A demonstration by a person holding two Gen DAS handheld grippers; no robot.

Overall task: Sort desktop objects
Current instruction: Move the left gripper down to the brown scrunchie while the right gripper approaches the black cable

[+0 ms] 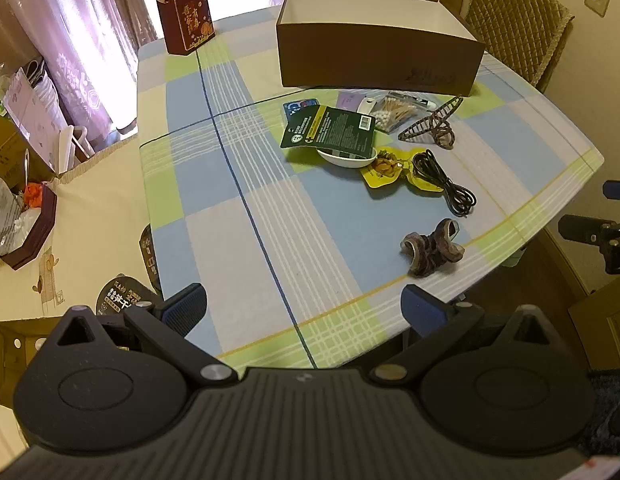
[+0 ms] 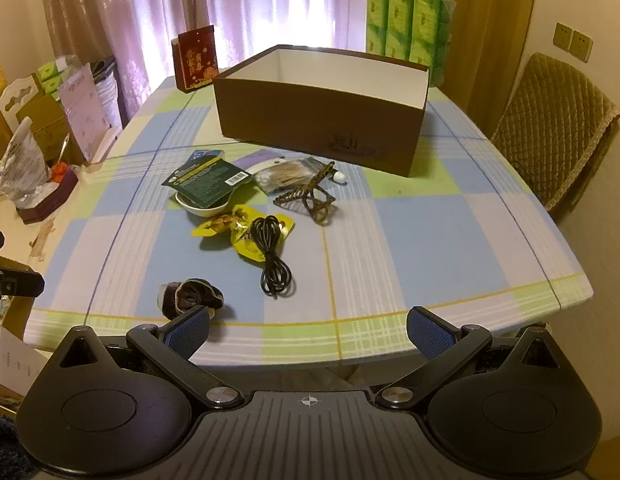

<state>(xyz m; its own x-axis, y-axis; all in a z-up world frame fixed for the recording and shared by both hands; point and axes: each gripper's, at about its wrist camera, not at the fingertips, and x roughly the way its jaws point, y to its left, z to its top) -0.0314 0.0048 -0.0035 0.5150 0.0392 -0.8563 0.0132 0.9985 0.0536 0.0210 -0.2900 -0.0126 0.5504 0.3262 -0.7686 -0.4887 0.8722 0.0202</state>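
- Right wrist view: the right gripper [image 2: 308, 330] hangs at the table's near edge, jaws spread wide and holding nothing; the left gripper [image 1: 304, 306] is the same.
- The clutter lies before the brown box [image 2: 317, 120], which looks empty, though its floor is hidden.
- Judged nearest: the dark scrunchie [image 2: 192, 294]. Come straight down and pinch its bulk.
- Lift the black cable [image 2: 274, 256] by its bundled loops, clear of the yellow snack packets [image 2: 230, 224].

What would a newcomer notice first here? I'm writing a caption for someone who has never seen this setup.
The big open brown box at the far side of the checked tablecloth, apparently empty. In front of it lies a clutter of small things: a black cable across yellow snack packets, a hair claw, a dark scrunchie nearest the edge. Both grippers, left and right, hang open, holding nothing.
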